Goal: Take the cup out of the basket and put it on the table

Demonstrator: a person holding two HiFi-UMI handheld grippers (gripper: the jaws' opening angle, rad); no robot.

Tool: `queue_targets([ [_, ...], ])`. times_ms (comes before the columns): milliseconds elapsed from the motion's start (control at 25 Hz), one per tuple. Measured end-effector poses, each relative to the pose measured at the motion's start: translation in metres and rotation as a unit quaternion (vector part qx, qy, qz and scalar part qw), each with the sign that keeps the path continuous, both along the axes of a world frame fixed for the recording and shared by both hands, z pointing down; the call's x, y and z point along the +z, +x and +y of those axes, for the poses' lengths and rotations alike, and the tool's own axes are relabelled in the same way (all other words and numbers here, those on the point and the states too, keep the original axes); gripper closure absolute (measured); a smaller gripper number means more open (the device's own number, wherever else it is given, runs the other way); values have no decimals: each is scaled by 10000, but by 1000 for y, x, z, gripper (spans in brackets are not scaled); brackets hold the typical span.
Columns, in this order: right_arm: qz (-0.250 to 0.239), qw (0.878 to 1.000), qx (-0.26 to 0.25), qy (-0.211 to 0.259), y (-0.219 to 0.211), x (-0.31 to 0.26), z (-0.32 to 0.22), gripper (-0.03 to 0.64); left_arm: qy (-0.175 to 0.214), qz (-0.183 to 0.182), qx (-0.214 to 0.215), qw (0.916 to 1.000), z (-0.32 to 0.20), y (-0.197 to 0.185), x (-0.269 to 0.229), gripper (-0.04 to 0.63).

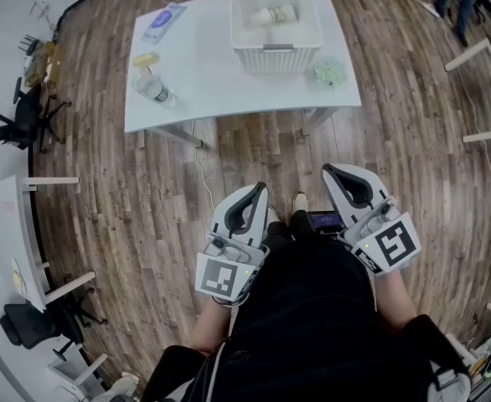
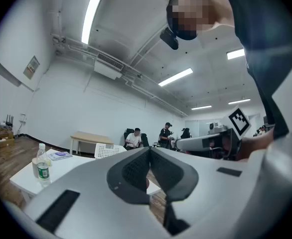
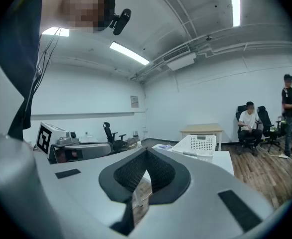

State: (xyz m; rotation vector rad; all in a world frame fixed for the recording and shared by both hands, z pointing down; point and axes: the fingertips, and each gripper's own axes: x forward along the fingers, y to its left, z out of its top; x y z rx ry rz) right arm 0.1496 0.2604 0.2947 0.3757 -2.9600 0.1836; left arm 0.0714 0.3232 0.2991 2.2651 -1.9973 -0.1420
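1. The basket (image 1: 276, 55) is sitting at the far middle of the table (image 1: 204, 82). It is a white plastic rectangle with an open top, and its walls are pierced all over with a grid of small holes.
2. The cup (image 1: 272, 15) is lying on its side on the basket's floor, in the far half. It is pale and smooth. Its long axis is running left to right across the basket in the head view (which end is the mouth is too small to tell).
3. The basket's four walls are closing the cup in on every side.
4. The left gripper (image 1: 261, 189) is hanging low by the person's lap, over the floor (image 1: 145, 191) and well apart from the table. Its jaws are pressing together with nothing between them.
5. The right gripper (image 1: 328, 171) is hanging beside it at the same height, its jaws likewise pressing together on nothing. Both have smooth light-grey shells and dark, mesh-textured pads.
6. On the smooth white tabletop a flat blue packet (image 1: 163, 21) is lying at the far left, with a small yellow thing (image 1: 145, 59) nearer. A clear bottle (image 1: 153, 86) with a green label is standing upright at the near left.
7. A crumpled green thing (image 1: 329, 72) is lying just beside the basket's near right corner.
8. The floor is showing worn wooden planks, and black office chairs (image 1: 19, 120) are standing at the left.
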Motion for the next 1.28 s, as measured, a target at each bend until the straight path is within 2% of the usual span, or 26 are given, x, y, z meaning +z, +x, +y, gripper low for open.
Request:
queue_targets([
  [280, -128, 9999, -65, 6, 26, -2, 2, 594, 330, -88, -123, 9993, -9, 32, -19, 586],
  [560, -389, 9991, -7, -183, 44, -4, -12, 592, 210, -79, -34, 9997, -19, 58, -15, 586],
  [680, -419, 9988, -94, -213, 50, -2, -13, 592, 325, -169, -62, 9993, -25, 66, -20, 586],
  [960, -358, 9981, -459, -203, 57, 7, -16, 592, 220, -298, -181, 9991, -40, 84, -17, 586],
  [1280, -357, 9959, -730, -400, 74, 15, -27, 592, 118, -109, -562, 9983, -51, 101, -12, 586],
])
